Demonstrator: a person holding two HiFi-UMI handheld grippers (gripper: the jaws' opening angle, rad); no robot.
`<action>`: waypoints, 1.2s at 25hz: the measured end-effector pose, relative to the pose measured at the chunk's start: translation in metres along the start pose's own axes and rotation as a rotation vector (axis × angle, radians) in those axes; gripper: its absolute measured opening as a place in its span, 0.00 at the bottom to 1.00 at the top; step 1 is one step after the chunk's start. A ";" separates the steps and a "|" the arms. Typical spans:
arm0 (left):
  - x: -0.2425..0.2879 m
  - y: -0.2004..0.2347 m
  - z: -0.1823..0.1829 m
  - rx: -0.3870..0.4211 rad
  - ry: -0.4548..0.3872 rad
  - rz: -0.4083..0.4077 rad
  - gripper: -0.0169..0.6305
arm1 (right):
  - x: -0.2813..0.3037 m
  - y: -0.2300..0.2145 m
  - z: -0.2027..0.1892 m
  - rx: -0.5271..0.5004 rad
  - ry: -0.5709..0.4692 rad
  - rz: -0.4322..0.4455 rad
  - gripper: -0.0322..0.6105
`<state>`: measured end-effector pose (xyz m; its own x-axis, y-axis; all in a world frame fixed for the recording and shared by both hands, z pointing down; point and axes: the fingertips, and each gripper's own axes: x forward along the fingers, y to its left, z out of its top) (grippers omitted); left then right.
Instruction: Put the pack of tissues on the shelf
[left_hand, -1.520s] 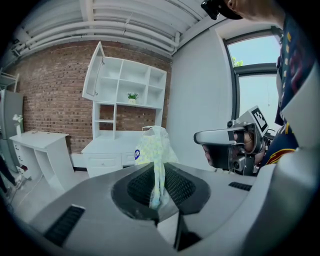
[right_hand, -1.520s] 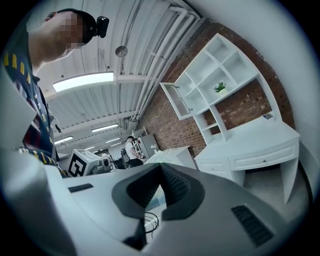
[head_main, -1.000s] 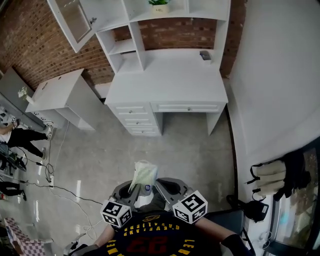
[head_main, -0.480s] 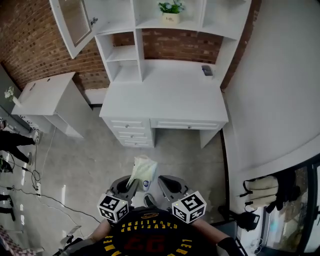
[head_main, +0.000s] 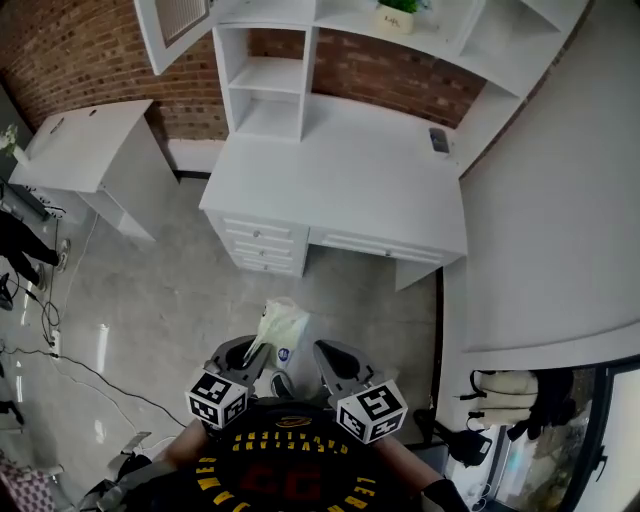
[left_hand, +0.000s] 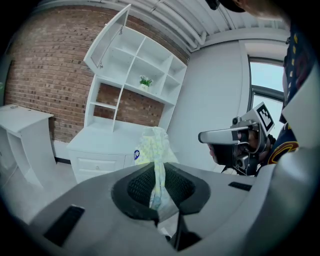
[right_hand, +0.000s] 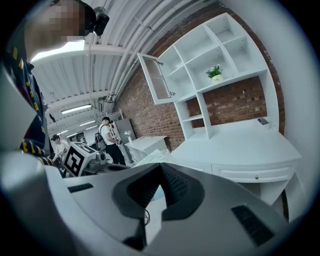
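Left gripper (left_hand: 159, 187) is clamped on a thin, flattened end of the pack of tissues (left_hand: 152, 145), and the film is pinched flat between the ribbed pads. The rest of the pack rises past the jaw tips, pale yellow-green with a small round blue mark on its side. In the head view the pack of tissues (head_main: 280, 325) is held in the air over the grey floor (head_main: 180, 300), just ahead of the person's chest and well short of the furniture.

It looks light and soft, a plastic-wrapped bundle that gives when squeezed and is not fragile. The wrap is probably slick, and with only the thin end in the grip the body can sag, swing or slide out. A hold across the thick middle would likely be surer, though this one seems good enough for carrying.

Right gripper (head_main: 320, 350) rides just beside the pack. Its own view shows the jaws drawn together with nothing between them.

Beyond the floor stands a white desk (head_main: 340, 170) with drawers (head_main: 260, 245) and a small dark thing (head_main: 438, 140) on its top. Above the desk is the white shelf (head_main: 270, 75), whose open compartments look bare apart from a potted plant (head_main: 395, 15) higher up. A brick wall (head_main: 80, 50) is behind it.
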<state>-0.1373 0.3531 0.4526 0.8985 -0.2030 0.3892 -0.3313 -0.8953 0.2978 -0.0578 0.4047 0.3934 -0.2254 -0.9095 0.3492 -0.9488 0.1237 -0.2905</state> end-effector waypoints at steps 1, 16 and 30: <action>0.004 0.003 0.000 -0.001 0.005 -0.001 0.10 | 0.004 -0.002 0.000 -0.002 0.007 0.002 0.04; 0.100 0.044 0.066 0.014 -0.008 0.137 0.10 | 0.069 -0.114 0.065 0.011 -0.025 0.141 0.04; 0.182 0.060 0.125 -0.003 -0.032 0.259 0.10 | 0.107 -0.209 0.113 0.039 -0.017 0.269 0.04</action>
<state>0.0422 0.2130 0.4326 0.7921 -0.4383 0.4249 -0.5527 -0.8103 0.1946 0.1413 0.2365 0.3906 -0.4645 -0.8525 0.2398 -0.8458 0.3468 -0.4053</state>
